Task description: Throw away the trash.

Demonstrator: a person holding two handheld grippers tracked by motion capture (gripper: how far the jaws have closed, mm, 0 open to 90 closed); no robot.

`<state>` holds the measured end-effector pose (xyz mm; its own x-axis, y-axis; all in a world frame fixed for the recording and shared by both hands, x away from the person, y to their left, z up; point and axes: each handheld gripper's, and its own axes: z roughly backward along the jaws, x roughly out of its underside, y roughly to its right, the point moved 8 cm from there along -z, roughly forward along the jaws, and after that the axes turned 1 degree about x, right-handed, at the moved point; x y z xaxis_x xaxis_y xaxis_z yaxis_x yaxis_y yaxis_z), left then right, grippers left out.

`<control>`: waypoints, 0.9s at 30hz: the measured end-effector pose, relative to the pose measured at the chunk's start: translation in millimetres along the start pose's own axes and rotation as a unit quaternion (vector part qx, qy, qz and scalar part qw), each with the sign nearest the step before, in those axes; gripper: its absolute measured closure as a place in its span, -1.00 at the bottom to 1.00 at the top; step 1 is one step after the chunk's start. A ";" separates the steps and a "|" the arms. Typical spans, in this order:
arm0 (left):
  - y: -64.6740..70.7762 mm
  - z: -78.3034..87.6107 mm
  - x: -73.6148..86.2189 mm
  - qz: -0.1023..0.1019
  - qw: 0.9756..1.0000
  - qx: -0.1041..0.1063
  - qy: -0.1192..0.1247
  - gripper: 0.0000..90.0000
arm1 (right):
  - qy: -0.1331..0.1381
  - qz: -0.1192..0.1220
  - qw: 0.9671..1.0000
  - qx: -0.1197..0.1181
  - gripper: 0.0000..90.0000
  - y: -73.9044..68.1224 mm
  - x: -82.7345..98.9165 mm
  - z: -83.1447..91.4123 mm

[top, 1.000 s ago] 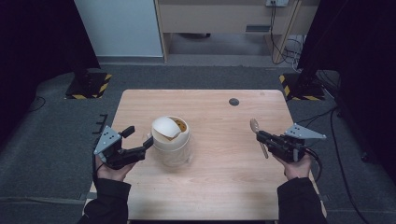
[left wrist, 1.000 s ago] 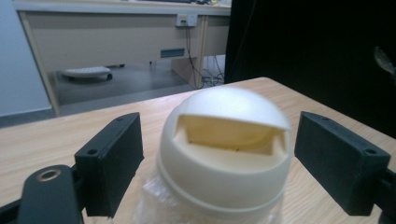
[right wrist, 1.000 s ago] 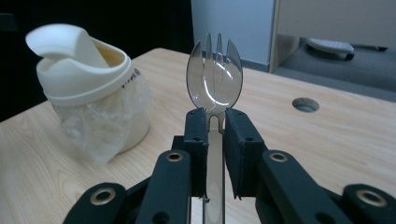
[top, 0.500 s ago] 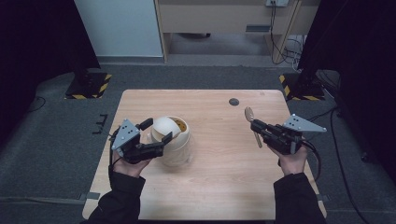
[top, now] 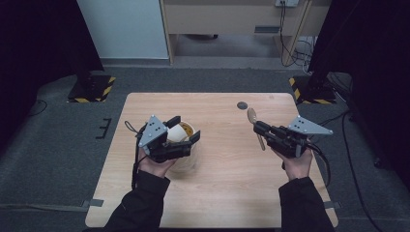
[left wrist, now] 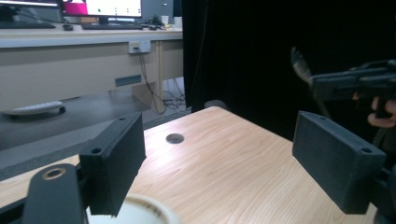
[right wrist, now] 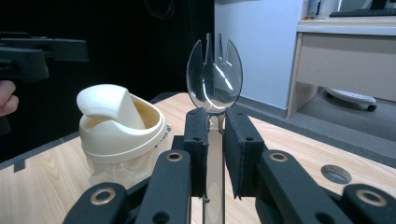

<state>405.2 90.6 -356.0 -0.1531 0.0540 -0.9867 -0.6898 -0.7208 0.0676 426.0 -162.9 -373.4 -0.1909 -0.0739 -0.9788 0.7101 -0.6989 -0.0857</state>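
A small cream bin point(top: 187, 159) with a tilted swing lid point(right wrist: 109, 105) stands on the wooden table point(top: 227, 183), left of the middle. My left gripper point(top: 185, 129) hovers over the bin's top, open, its jaws apart and level with nothing between them; the bin's rim point(left wrist: 140, 210) lies just below them. My right gripper point(top: 261, 128) is raised at the right and shut on the handle of a clear plastic spork point(right wrist: 214, 77), whose head points up and away. In the right gripper view the bin point(right wrist: 119, 135) sits ahead to the left.
A round hole point(top: 241, 105) is set in the table near its far edge. Desks and cables stand beyond the table, and black curtains hang on both sides. Yellow-black striped stand bases point(top: 92, 89) rest on the floor past the far corners.
My left gripper has moved right and up, from beside the bin to over its top, still open. My right gripper has risen a little with the spork.
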 end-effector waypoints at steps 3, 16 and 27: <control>6.9 -9.8 -2.5 0.006 1.000 0.009 0.002 -0.61 | -0.001 0.001 1.000 -0.004 0.77 -1.8 1.2 -1.7; 24.8 -37.5 -1.0 0.028 0.999 0.032 -0.003 -0.45 | -0.009 0.004 1.000 -0.023 0.77 -12.8 10.5 -8.8; 47.4 -65.2 0.3 0.043 0.997 0.058 -0.006 -0.24 | -0.019 0.009 0.999 -0.031 0.77 -19.7 18.8 -14.5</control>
<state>418.6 11.4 -362.7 -0.2239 0.0040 -0.9746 -0.7508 -0.6383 0.1699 418.3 -140.2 -392.8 -0.2023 -0.1147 -0.9726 0.7543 -0.6517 -0.0800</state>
